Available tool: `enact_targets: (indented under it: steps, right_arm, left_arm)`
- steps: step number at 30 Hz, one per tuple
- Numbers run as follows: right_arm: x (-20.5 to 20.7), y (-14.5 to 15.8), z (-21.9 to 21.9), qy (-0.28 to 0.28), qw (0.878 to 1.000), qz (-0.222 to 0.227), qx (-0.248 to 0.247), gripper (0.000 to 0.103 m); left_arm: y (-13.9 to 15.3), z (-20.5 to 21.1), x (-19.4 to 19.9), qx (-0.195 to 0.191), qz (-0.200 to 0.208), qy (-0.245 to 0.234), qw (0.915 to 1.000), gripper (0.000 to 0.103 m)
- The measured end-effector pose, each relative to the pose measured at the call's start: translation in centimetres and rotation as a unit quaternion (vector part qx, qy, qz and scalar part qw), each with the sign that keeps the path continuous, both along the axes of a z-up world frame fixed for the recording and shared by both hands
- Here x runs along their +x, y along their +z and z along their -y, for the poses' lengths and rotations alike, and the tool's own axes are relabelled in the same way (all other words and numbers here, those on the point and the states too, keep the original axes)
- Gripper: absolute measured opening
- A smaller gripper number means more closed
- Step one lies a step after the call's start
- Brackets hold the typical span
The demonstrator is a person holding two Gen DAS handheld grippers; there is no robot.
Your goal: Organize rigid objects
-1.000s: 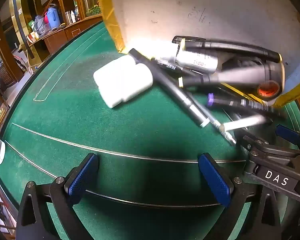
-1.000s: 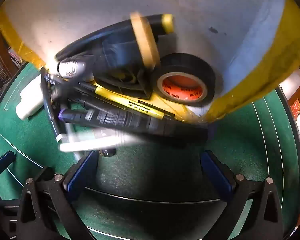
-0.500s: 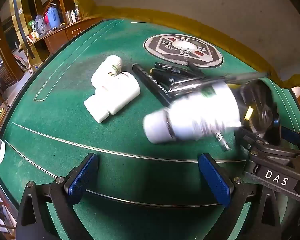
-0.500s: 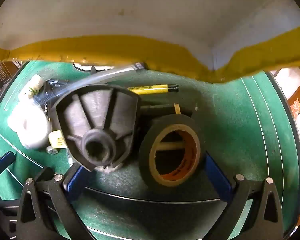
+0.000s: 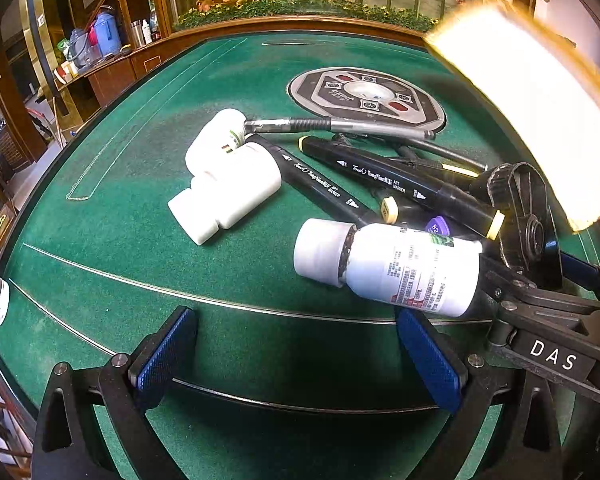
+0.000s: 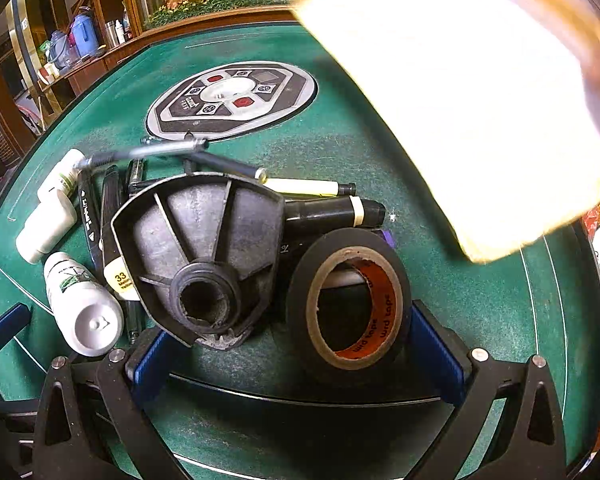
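A heap of loose things lies on the green felt table (image 5: 120,240). In the left wrist view I see two plain white bottles (image 5: 228,188), a labelled white bottle (image 5: 396,264) on its side, black art markers (image 5: 396,180) and a metal tool (image 5: 332,124). The right wrist view shows a black ribbed plastic part (image 6: 204,248), a roll of black tape (image 6: 352,304) on edge, markers (image 6: 332,212) and the labelled bottle (image 6: 84,308). My left gripper (image 5: 296,356) is open and empty in front of the heap. My right gripper (image 6: 292,344) is open with the tape and plastic part just ahead.
A blurred white box with yellow edges (image 5: 540,120) hangs above the table's right side, also in the right wrist view (image 6: 460,112). A round control panel (image 5: 364,96) sits in the table's centre. A wooden rail and shelves with bottles (image 5: 96,44) stand behind.
The white box has lifted up and away to the right. Its contents have spilled out and settled on the felt. Both grippers have stayed put and open.
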State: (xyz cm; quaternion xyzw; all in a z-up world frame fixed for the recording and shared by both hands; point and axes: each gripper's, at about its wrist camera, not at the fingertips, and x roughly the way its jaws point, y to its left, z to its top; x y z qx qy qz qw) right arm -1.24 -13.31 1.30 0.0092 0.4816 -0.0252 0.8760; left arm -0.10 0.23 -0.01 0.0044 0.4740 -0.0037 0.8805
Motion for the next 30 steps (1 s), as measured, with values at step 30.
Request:
enact_targets:
  steps: [30]
  right_arm:
    - [0.34, -0.21, -0.10, 0.000, 1.000, 0.000, 0.000, 0.103]
  left_arm:
    - [-0.05, 0.21, -0.14, 0.009, -0.001, 0.007, 0.9999, 0.102]
